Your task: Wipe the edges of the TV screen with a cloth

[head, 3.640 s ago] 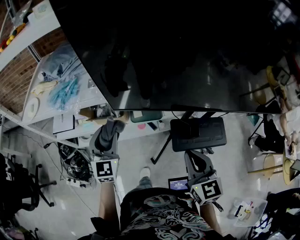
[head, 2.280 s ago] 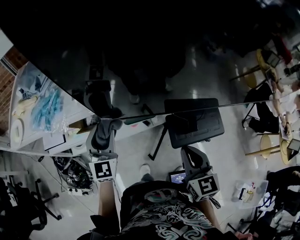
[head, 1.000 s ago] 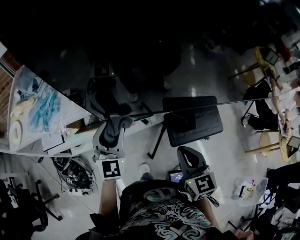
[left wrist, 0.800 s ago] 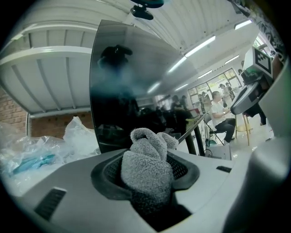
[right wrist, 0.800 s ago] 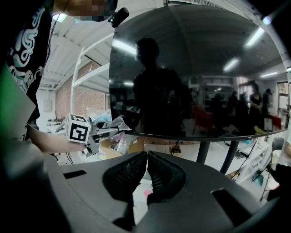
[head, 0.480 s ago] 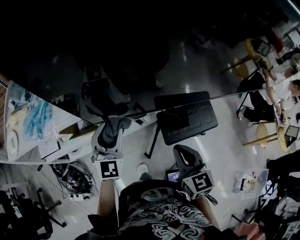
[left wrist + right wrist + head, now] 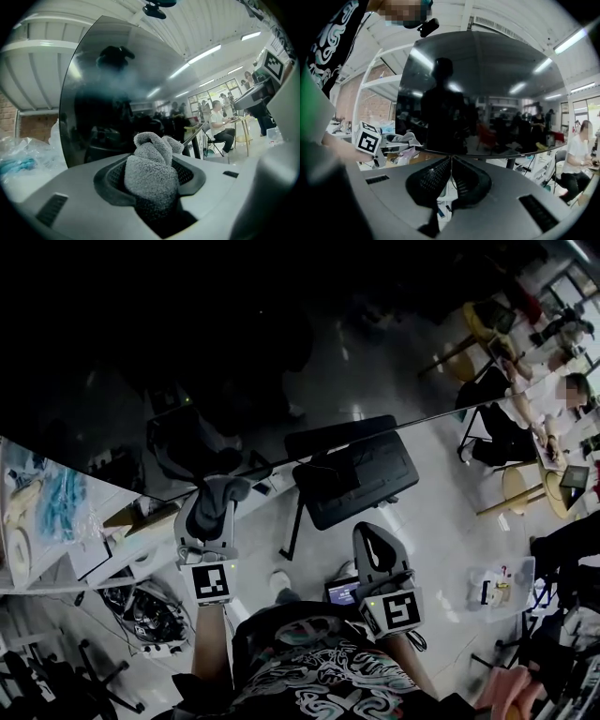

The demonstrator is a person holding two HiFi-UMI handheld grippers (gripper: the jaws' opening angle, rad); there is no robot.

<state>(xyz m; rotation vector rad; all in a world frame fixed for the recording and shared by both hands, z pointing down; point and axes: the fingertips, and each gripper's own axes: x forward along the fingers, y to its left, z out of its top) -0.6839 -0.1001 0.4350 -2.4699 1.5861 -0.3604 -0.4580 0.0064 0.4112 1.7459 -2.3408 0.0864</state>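
Observation:
The big dark TV screen fills the upper part of the head view, and its lower edge slants up to the right. My left gripper is shut on a grey terry cloth and holds it against that lower edge, a little right of the lower left corner. In the left gripper view the screen stands right behind the cloth. My right gripper hangs below the screen, shut with nothing in it, its jaws meeting in the right gripper view. The right gripper view also shows the cloth at the screen's edge.
The TV's black stand base sits on the floor under the screen. A table with plastic bags stands at the left. A small lit device and a clear box lie on the floor. People sit at tables at the far right.
The left gripper has kept the cloth on the TV's lower edge and shifted slightly right from the corner. The head view has tilted. The right gripper stays low and shut.

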